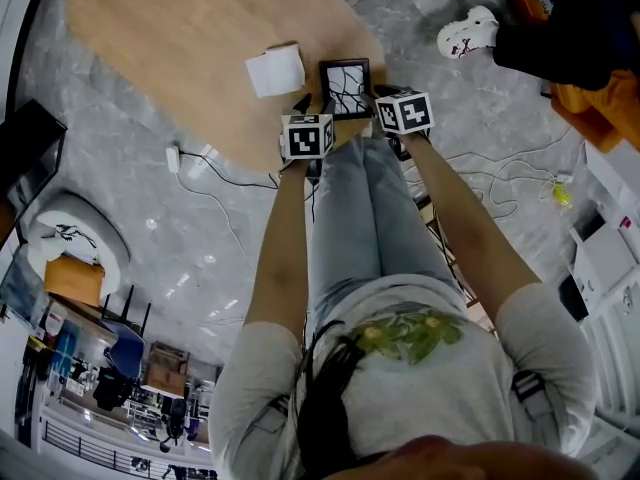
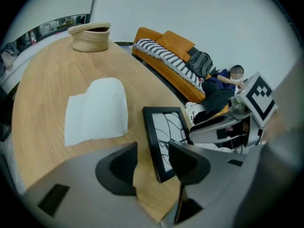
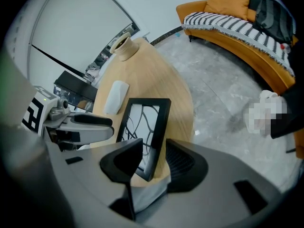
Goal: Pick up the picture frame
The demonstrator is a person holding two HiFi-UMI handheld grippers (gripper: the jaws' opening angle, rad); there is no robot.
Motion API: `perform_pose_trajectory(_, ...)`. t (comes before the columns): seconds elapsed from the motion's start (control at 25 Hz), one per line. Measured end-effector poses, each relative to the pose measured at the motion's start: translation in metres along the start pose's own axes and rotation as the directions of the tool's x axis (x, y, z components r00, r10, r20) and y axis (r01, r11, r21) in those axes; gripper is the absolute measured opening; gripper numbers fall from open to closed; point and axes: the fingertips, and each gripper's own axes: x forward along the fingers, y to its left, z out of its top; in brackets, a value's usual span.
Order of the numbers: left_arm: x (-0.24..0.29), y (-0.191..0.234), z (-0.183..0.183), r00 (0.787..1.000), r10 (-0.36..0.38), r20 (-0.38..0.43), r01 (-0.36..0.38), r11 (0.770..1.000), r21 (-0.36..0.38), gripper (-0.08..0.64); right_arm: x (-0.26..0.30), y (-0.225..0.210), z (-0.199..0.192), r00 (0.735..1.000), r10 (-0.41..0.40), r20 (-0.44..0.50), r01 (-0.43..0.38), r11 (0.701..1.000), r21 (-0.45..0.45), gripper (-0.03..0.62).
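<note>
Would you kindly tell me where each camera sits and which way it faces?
Head view: on the person's head, facing steeply down at the table; arms and legs show.
Left gripper view: on the left gripper, facing the picture frame; its open jaws show.
Right gripper view: on the right gripper, facing the picture frame; its jaws show.
All share the picture frame.

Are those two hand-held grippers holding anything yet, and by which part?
Nothing yet. The frame lies on the table. The left hand-held gripper straddles its left edge and the right hand-held gripper its near right corner, jaws open.
</note>
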Motion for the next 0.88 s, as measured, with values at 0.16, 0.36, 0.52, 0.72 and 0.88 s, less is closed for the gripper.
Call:
perform_pose_trajectory(0.16, 0.008, -0.002, -0.007, 1.0, 0.001, -0.02, 0.0, 1.0, 0.026, 0.21, 0.004, 0.005, -0.003, 1.0, 0.017, -0.007, -0.018, 1.0, -0.015, 0.153)
perform_pose_trajectory(0.36, 0.015, -0.003, -0.005, 1.0, -0.003, -0.021, 0.003, 1.0, 0.017, 0.21, 0.011, 0.005, -0.009, 0.999, 0.005, -0.05, -0.007, 0.999, -0.04, 0.15)
perform_pose_trajectory(0.52, 0.02, -0.001, -0.012, 0.998, 0.035, -0.054, -0.035, 0.999, 0.012, 0.182, 0.011, 0.001, -0.008, 0.999, -0.005, -0.036, 0.003, 0.999, -0.051, 0.115)
perform_pose_trajectory(0.72, 0.024, 0.002, -0.018, 0.996, 0.073, -0.059, -0.072, 0.997, 0.017, 0.161, 0.008, 0.002, -0.003, 1.0, -0.001, -0.024, 0.0, 0.998, -0.057, 0.115)
perform_pose_trajectory(0.88, 0.025, 0.001, -0.018, 0.996, 0.072, -0.058, -0.073, 0.997, -0.015, 0.16, 0.009, -0.002, -0.011, 0.999, 0.006, -0.053, -0.008, 0.999, -0.035, 0.114)
